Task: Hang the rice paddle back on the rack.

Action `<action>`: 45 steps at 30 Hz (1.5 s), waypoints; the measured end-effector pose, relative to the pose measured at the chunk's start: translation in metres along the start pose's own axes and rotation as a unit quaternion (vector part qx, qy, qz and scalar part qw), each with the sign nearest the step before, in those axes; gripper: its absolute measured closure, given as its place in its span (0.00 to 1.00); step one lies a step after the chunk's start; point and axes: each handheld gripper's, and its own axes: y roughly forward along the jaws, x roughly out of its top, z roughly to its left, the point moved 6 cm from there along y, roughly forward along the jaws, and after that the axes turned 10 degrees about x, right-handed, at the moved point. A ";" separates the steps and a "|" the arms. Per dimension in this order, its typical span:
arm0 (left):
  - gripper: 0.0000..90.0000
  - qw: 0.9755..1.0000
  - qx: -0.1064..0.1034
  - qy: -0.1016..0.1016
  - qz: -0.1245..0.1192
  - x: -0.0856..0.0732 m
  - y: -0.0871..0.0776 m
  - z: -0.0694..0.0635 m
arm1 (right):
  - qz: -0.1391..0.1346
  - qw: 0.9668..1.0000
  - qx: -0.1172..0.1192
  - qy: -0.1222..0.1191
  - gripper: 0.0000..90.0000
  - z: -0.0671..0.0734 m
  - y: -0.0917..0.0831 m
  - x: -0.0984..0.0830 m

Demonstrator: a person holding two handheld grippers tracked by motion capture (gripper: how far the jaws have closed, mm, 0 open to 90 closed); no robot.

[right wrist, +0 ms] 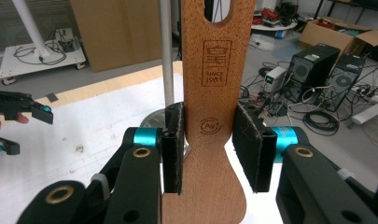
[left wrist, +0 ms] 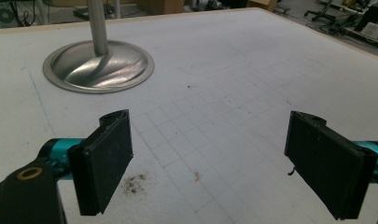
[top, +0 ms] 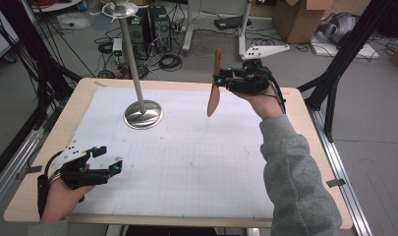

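While I am holding the wooden spatula (top: 214, 83) upright above the tabletop (top: 186, 162), the right tool (top: 220, 78) is clamping its neck.
The left tool (top: 108, 158) is resting wide, holding nothing; the narrow neck could be pivoting between the 2 pads (right wrist: 173, 144) and striking the metal stand (top: 137, 73).

High view: above the near edge, facing forward and down over the whole table (top: 295, 162). Left gripper view: low, close to the mat, facing the metal stand (left wrist: 99, 65) at 11 o'clock. Right gripper view: raised, close on the wooden spatula (right wrist: 210, 116) (stand pole behind). All three share the stand.
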 end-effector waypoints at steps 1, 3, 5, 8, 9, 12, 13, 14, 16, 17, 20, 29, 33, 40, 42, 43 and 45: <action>0.17 1.000 0.000 -0.001 0.000 0.000 0.000 0.000 | 0.000 1.000 0.002 0.000 0.72 0.000 0.002 0.002; 0.17 1.000 -0.001 -0.005 0.001 -0.001 0.000 0.000 | -0.001 1.000 0.006 -0.001 0.72 0.001 0.005 0.006; 0.17 1.000 -0.002 -0.002 0.007 -0.002 0.000 0.001 | -0.007 1.000 0.016 0.004 0.72 0.001 0.008 0.010; 0.17 1.000 -0.001 -0.001 0.006 -0.002 -0.003 0.001 | -0.007 1.000 0.020 0.001 0.72 0.002 0.012 0.017; 0.17 1.000 0.001 -0.001 0.005 -0.001 -0.004 0.001 | -0.007 1.000 0.021 0.001 0.72 0.002 0.014 0.018; 0.17 1.000 0.003 -0.001 0.002 0.000 -0.005 0.003 | -0.008 1.000 0.025 -0.001 0.72 0.002 0.020 0.023; 0.17 1.000 0.004 -0.001 0.003 0.000 -0.005 0.003 | -0.010 1.000 0.028 0.000 0.72 0.003 0.022 0.025; 0.17 1.000 0.004 0.000 0.003 0.000 -0.005 0.003 | -0.009 1.000 0.030 -0.001 0.72 0.003 0.024 0.026; 0.17 1.000 0.005 -0.001 0.003 0.000 -0.005 0.003 | -0.007 1.000 0.030 0.001 0.72 0.003 0.028 0.028; 0.17 1.000 0.005 -0.002 0.002 0.000 -0.005 0.003 | -0.010 0.999 0.031 -0.001 0.72 0.003 0.030 0.030; 0.17 1.000 0.000 -0.001 0.000 0.001 -0.005 0.003 | -0.008 0.999 0.035 -0.002 0.72 0.006 0.036 0.035; 0.18 1.000 0.004 0.001 0.003 0.000 -0.004 0.005 | -0.009 0.999 0.042 -0.007 0.72 0.010 0.049 0.047; 0.18 1.000 0.007 0.001 0.001 0.000 -0.006 0.004 | -0.015 0.998 0.052 -0.011 0.72 0.014 0.055 0.052; 0.18 1.000 0.014 -0.002 0.008 -0.004 -0.010 0.010 | -0.022 0.998 0.054 -0.005 0.72 0.014 0.066 0.059; 0.18 1.000 0.017 -0.002 0.006 -0.004 -0.012 0.011 | -0.022 0.998 0.055 -0.004 0.72 0.014 0.069 0.061; 0.18 1.000 0.018 -0.004 0.005 -0.003 -0.013 0.011 | -0.022 0.998 0.054 -0.003 0.72 0.014 0.070 0.062; 0.18 1.000 0.018 -0.003 0.004 -0.004 -0.014 0.011 | -0.021 0.998 0.055 -0.006 0.72 0.015 0.073 0.065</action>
